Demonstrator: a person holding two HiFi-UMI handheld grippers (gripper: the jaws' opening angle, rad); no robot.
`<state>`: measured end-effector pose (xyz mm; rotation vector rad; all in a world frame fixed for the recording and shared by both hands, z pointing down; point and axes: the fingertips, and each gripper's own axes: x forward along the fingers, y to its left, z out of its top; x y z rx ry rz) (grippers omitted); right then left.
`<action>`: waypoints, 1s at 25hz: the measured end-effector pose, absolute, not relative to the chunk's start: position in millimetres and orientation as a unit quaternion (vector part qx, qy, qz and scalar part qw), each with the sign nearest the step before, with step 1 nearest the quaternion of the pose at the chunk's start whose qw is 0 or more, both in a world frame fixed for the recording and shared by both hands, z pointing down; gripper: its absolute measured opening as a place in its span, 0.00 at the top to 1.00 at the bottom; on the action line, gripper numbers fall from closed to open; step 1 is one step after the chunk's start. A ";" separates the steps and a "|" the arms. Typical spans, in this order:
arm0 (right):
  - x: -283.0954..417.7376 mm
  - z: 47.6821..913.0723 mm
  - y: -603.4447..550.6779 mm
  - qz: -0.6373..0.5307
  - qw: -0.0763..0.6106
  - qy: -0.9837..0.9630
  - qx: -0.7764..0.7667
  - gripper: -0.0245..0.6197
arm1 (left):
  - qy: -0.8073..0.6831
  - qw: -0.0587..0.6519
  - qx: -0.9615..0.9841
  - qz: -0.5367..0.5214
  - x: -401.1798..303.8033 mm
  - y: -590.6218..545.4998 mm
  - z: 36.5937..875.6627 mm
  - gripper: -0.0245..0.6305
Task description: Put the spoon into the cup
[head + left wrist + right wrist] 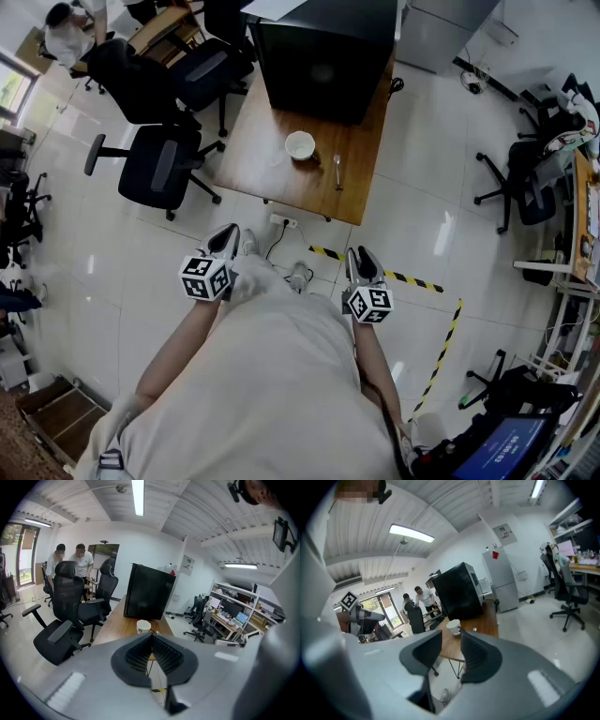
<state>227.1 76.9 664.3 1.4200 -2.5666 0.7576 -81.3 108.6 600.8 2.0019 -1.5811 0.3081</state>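
Note:
A white cup (300,145) stands on the wooden table (258,150), with a metal spoon (337,171) lying just to its right. Both grippers are held in front of the person's body, well short of the table and over the floor. My left gripper (228,236) has its jaw tips touching and holds nothing; in the left gripper view the cup (143,627) shows beyond its tips (151,636). My right gripper (361,256) stands open with a clear gap and nothing in it. In the right gripper view the cup (453,626) sits far ahead above that gap (450,637).
A big black box (323,52) fills the table's far end. Black office chairs (164,164) stand left of the table, another chair (525,183) at the right. A power strip with cable (281,223) and yellow-black tape (412,279) lie on the floor ahead. People (70,33) stand far left.

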 end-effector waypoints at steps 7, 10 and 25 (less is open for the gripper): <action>192.4 663.5 59.7 0.255 0.066 -0.854 0.450 0.78 | -0.586 0.291 0.749 0.108 -99.7 96.3 605.2 1.00; 182.8 661.2 46.1 0.249 0.066 -0.848 0.464 0.79 | -0.574 0.293 0.757 0.110 -111.7 76.9 609.0 1.00; 111.4 632.3 -18.8 0.246 0.080 -0.800 0.542 0.82 | -0.448 0.280 0.838 0.138 -144.8 -62.0 591.8 1.00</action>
